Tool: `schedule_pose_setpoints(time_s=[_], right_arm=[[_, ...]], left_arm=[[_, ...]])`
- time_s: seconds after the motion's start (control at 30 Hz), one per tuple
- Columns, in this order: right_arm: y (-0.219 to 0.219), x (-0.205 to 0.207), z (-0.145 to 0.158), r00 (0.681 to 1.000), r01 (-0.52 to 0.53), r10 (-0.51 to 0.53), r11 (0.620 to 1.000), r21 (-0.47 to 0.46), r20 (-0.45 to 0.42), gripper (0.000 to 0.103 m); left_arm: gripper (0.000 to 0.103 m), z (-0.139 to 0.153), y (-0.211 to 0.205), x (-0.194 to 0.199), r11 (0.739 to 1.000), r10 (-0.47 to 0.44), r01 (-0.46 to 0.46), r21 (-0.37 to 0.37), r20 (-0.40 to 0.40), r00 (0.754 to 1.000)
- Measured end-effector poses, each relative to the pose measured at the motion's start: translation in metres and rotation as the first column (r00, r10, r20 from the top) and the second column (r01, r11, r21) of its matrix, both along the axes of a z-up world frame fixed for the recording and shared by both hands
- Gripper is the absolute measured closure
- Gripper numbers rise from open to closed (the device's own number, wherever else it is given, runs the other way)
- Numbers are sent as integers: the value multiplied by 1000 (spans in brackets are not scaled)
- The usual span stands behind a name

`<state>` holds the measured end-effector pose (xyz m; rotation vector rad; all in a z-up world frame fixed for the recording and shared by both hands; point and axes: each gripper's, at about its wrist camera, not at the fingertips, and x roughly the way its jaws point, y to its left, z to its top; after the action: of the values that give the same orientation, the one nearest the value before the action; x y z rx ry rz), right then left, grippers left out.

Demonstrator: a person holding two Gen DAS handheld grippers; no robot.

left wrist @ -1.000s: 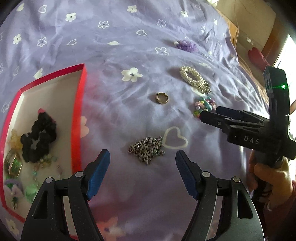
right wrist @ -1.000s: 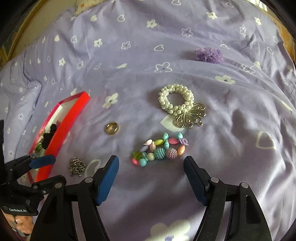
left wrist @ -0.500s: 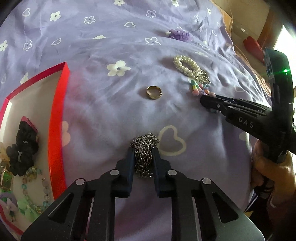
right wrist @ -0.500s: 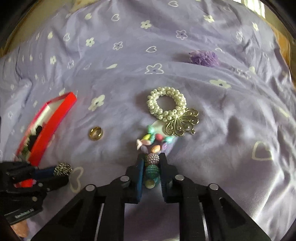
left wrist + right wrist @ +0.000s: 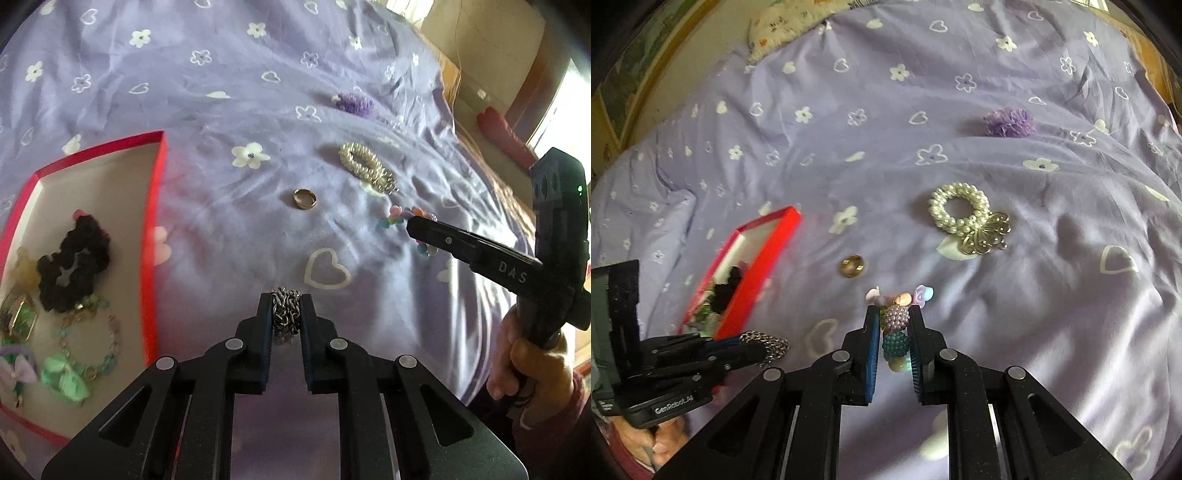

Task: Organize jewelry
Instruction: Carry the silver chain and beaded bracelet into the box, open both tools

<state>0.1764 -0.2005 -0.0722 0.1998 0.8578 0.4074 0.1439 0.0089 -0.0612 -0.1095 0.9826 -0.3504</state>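
Note:
My left gripper (image 5: pixel 285 308) is shut on a bunched silver chain (image 5: pixel 285 310) and holds it above the purple bedspread; it also shows in the right wrist view (image 5: pixel 764 341). My right gripper (image 5: pixel 893 325) is shut on a colourful bead bracelet (image 5: pixel 897 321), lifted off the cloth; the bracelet also shows in the left wrist view (image 5: pixel 400 216). A red-rimmed box (image 5: pixel 157 192) at the left holds a black scrunchie (image 5: pixel 72 262), a green bead bracelet (image 5: pixel 92 347) and other pieces. A gold ring (image 5: pixel 304 198) and a pearl bracelet with a gold charm (image 5: pixel 365 166) lie on the bedspread.
A purple fluffy hair tie (image 5: pixel 1008 122) lies farther back on the bedspread. The bed's right edge meets a wooden frame and wall (image 5: pixel 480 74). A pillow (image 5: pixel 798 22) sits at the far end. The person's hand (image 5: pixel 528 365) holds the right gripper's handle.
Both grippers have lifted their catches off the bedspread: the left with the silver chain, the right with the bead bracelet. One second ago both were open above these pieces.

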Motion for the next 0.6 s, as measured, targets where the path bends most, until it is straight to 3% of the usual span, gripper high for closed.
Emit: schedule_pose_setpoints(time_s=[0.23, 0.6], right_arm=[[14, -17, 23, 999, -41, 40, 999, 31, 36, 88], [53, -38, 33, 991, -123, 120, 992, 41, 52, 88]], left_arm=[[91, 23, 23, -22, 998, 47, -45, -44, 43, 998], [91, 47, 69, -56, 986, 146, -137, -94, 85, 986]])
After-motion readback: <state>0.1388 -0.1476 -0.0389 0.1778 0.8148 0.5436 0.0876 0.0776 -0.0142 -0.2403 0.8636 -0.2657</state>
